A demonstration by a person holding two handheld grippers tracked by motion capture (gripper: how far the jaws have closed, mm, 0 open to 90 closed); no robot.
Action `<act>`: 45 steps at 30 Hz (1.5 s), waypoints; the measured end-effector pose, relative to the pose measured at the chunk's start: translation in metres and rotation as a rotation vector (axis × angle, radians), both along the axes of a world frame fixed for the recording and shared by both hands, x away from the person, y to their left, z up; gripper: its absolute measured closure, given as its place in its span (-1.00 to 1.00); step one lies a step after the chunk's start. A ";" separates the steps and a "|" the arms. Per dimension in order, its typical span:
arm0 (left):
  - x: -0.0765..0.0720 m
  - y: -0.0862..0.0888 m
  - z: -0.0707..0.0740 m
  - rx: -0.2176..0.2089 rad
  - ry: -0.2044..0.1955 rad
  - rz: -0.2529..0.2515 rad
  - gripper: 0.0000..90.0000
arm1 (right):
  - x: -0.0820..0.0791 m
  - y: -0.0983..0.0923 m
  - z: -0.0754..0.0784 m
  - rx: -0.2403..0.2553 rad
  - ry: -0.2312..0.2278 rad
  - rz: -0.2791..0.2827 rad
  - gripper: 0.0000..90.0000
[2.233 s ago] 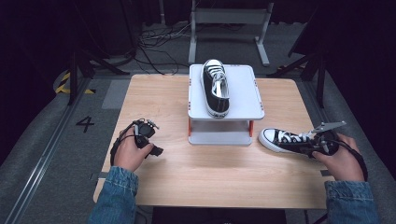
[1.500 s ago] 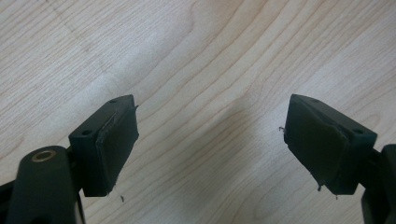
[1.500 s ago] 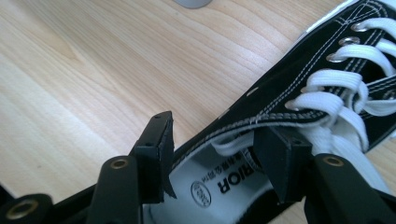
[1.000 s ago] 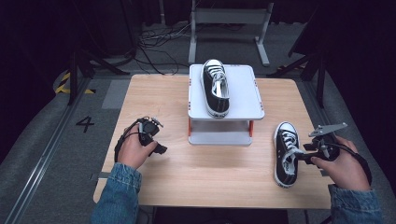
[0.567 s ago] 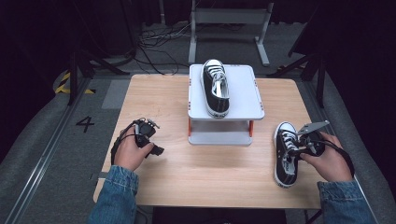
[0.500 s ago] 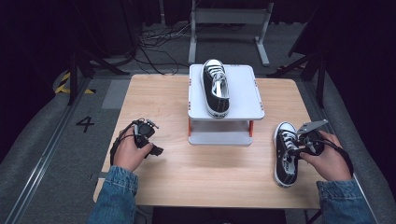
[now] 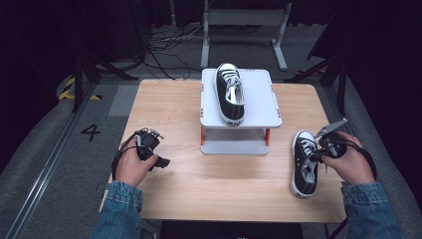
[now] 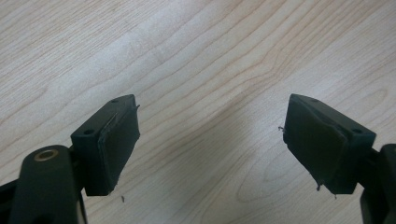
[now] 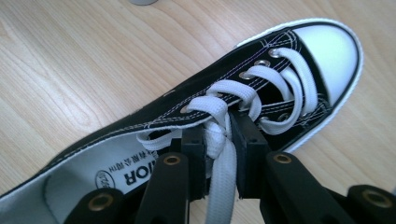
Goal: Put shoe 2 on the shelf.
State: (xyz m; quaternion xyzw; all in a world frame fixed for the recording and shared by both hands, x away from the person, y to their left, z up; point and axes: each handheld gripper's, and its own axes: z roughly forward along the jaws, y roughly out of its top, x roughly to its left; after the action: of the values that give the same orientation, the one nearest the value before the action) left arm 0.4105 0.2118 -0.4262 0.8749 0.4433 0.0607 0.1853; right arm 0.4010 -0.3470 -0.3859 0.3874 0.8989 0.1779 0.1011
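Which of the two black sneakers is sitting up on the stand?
The black canvas sneaker atop the white raised stand; the other black sneaker lies on the wooden table.

Right gripper [image 7: 321, 149] on black sneaker [image 7: 303, 164], beside grey stand [image 7: 259, 99].

Right gripper [image 9: 217, 154] jaws just closing; left gripper [image 8: 210, 144] jaws apart.

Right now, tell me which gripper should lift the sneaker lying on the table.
Right. The right gripper has just been closing on the sneaker, its tongue and laces between the jaws. The left gripper stands open over bare table, far across.
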 end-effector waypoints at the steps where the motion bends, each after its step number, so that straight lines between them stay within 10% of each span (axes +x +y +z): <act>1: 0.000 0.001 0.000 0.001 0.000 -0.001 -0.58 | 0.001 0.000 0.004 -0.015 -0.003 0.002 0.73; 23: -0.003 0.007 0.001 -0.005 -0.006 0.008 -0.58 | 0.034 0.009 0.076 -0.071 0.022 0.093 0.75; 45: -0.022 0.026 0.000 -0.016 -0.006 0.055 -0.59 | 0.069 0.039 0.180 -0.133 -0.113 0.175 0.75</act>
State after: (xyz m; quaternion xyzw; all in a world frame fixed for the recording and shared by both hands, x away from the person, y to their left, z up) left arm 0.3881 0.2382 -0.4267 0.8606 0.4673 0.0649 0.1917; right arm 0.4700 -0.3083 -0.2056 0.2892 0.9320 0.1476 0.1609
